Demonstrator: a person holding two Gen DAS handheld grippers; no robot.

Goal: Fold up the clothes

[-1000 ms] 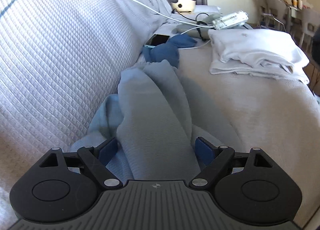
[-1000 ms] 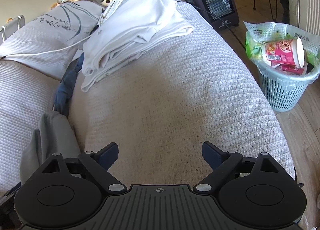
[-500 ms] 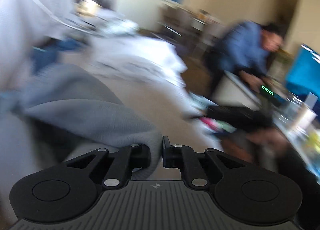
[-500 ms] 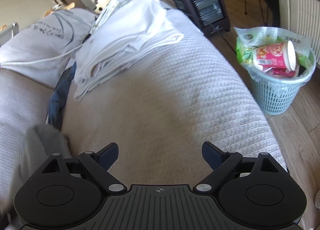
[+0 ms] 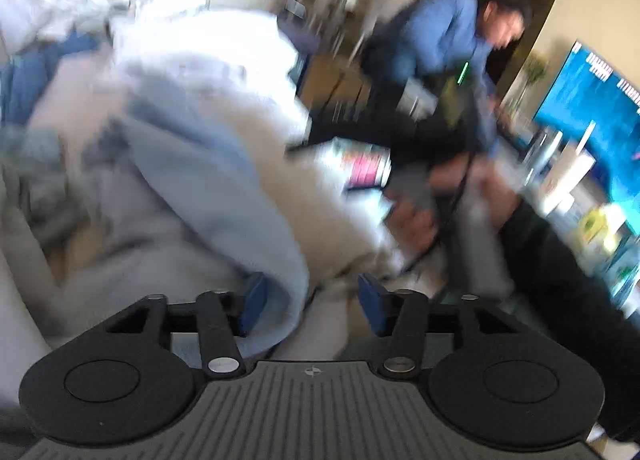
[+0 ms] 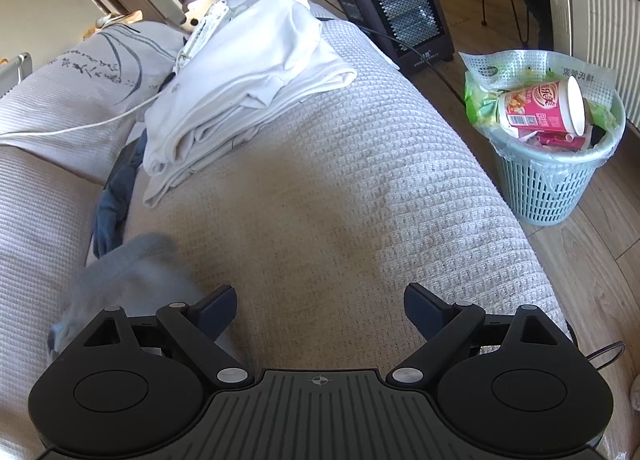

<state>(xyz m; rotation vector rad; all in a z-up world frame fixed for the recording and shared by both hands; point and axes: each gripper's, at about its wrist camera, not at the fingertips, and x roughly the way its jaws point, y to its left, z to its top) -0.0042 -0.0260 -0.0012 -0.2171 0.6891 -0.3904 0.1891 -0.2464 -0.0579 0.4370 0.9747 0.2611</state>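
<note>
Risk of a crumpled fold: left gripper (image 5: 308, 302) opening, loose grey-blue garment (image 5: 224, 196) slipping off the left pad onto the sofa (image 6: 340, 188), right gripper (image 6: 320, 310) wide open, empty, near.

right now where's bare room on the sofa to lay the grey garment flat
Bare woven sofa seat lies between the folded white clothes stack and the seat's front edge. Crowded along the backrest: crumpled grey garment, dark blue cloth.
</note>
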